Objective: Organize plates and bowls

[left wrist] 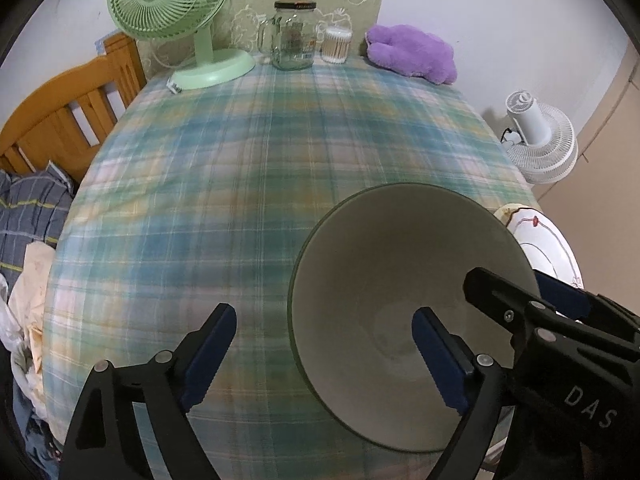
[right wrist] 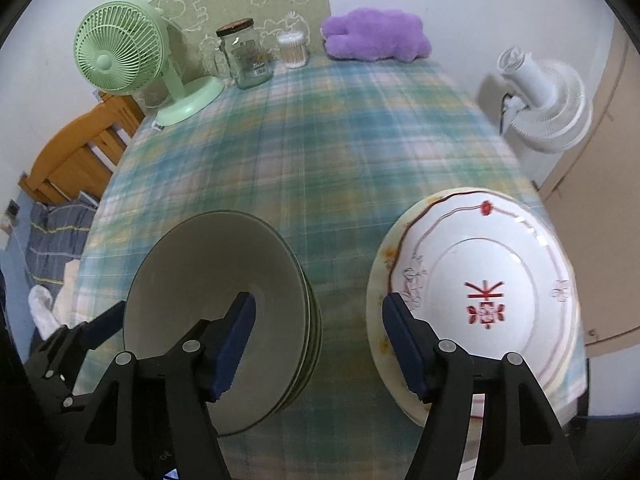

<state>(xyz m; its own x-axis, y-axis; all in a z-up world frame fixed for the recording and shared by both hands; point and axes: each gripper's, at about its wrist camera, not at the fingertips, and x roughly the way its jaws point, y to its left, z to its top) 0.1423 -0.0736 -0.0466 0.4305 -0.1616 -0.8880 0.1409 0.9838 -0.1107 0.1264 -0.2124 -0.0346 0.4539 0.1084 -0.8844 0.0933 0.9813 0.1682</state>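
Grey bowls (right wrist: 216, 300) stacked, plates (right wrist: 480, 300) piled: both the left claw (left wrist: 324, 360) and right claw (right wrist: 318, 348) gape empty, so next is backing away.

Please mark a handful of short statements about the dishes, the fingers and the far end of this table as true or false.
1. The grey bowls sit nested in a stack. True.
2. The white plate carries a blue pattern. False: its markings are red.
3. The left gripper is clamped on the bowl rim. False: its fingers stand apart, one inside the bowl, one outside.
4. The right gripper holds nothing. True.
5. The green fan lies on its side. False: it stands upright.
6. A purple plush toy lies at the far end. True.
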